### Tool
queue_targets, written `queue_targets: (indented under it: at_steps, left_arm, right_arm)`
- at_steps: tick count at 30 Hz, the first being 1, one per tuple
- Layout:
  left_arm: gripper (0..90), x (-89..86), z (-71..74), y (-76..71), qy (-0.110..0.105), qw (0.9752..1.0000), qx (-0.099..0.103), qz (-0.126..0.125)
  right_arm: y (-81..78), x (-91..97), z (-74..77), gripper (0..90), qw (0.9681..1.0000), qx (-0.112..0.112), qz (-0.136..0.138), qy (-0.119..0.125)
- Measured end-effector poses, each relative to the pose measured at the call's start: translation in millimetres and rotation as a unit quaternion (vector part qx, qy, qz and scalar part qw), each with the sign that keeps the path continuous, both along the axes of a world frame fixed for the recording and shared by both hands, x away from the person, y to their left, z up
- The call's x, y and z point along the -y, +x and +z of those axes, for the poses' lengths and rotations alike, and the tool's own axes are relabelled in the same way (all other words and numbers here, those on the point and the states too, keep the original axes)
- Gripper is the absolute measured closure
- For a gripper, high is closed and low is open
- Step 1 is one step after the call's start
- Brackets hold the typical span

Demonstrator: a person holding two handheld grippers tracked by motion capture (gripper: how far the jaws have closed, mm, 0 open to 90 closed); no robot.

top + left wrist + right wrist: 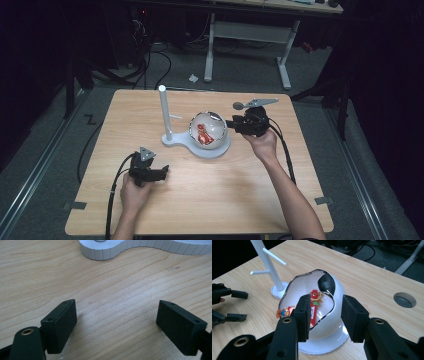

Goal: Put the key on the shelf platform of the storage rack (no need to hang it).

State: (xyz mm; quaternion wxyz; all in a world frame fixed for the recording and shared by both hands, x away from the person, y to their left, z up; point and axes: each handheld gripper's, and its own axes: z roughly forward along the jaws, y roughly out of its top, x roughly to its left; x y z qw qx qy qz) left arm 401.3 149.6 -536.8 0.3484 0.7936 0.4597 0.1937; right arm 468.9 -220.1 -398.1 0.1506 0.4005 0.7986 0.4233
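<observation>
On the desk, the left hand-held gripper rests with jaws spread wide on nothing. The white stand rises mid-desk, beside the white bowl holding a red keychain. The right hand-held gripper brackets the bowl's rim, jaws apart.

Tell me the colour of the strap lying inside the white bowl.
Red, with light lettering; the strap shows best in the right gripper view.

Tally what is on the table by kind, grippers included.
Grippers: 2, left and right
White stand with post: 1
White bowl: 1
Red charm in the bowl: 1
Total: 5
</observation>
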Motion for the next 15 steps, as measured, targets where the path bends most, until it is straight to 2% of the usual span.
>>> queue_targets:
  at_steps: [15]
  left_arm:
    - [17.0,0.0,0.0,0.0,0.000,1.0000,0.000,0.000]
  right_arm:
    - [-11.3,21.3,13.0,60.4,0.9997,0.013,-0.018,-0.006]
